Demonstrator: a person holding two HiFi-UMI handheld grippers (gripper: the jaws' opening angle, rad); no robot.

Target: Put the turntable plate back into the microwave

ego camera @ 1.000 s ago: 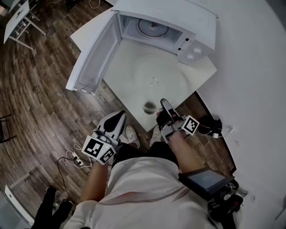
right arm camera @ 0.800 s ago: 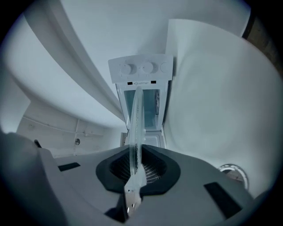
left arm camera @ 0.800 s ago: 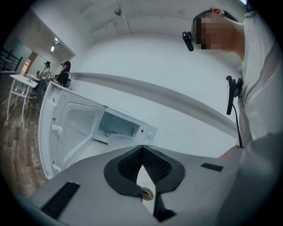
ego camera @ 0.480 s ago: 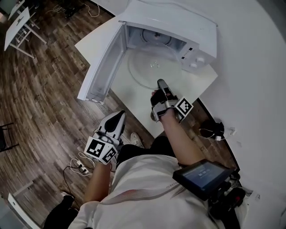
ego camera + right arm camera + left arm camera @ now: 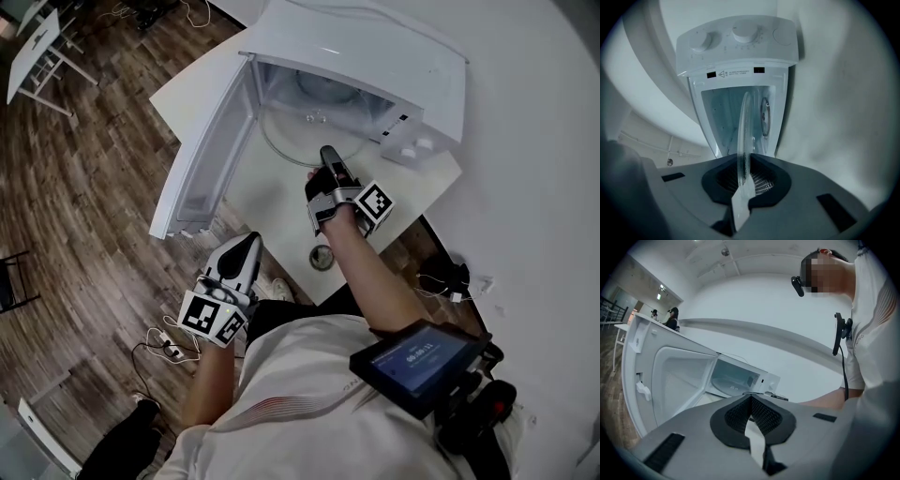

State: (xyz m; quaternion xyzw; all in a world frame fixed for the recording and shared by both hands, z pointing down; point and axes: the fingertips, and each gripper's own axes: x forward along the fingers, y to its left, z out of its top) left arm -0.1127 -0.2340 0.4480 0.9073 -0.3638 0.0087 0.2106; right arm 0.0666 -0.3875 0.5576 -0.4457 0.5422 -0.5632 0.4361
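The clear glass turntable plate is held level, its far half inside the open cavity of the white microwave. My right gripper is shut on the plate's near rim. In the right gripper view the plate stands edge-on between the pads, with the cavity and its round hub straight ahead. My left gripper hangs low beside the table's front edge, clear of the plate. In its own view, the left gripper has its pads meeting with nothing between them.
The microwave door swings wide open to the left over the white table. A small dark round thing lies near the table's front edge. Cables trail on the wood floor, and a white wall runs along the right.
My right gripper has carried the plate away from the table's front edge and into the microwave opening. The left gripper has shifted only a little.
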